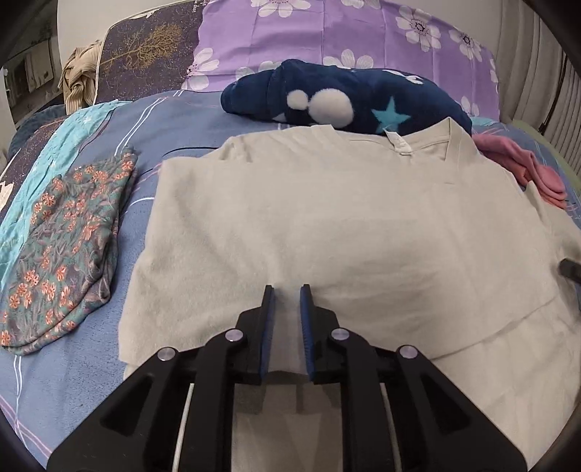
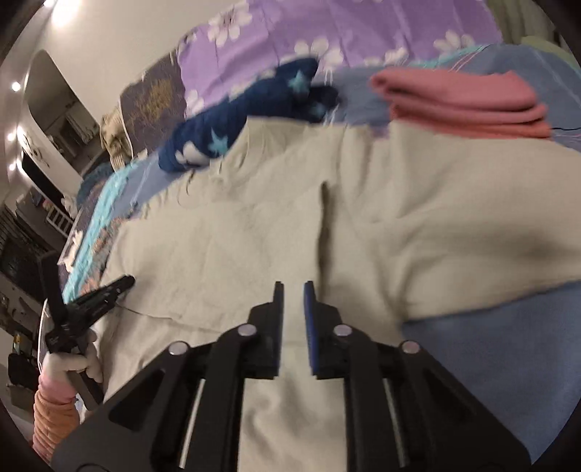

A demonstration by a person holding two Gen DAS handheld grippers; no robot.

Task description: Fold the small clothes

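Note:
A cream T-shirt lies flat on the blue bedsheet, its left side folded in, neck label at the far end. My left gripper hovers over the shirt's near hem, jaws slightly apart, nothing between them. In the right wrist view the same shirt is spread below my right gripper, whose jaws are also slightly apart and empty. The left gripper shows there at the left, held by a gloved hand.
A folded floral garment lies left of the shirt. A navy fleece with stars lies beyond the collar. Folded pink clothes sit at the far right. Purple floral pillows line the headboard.

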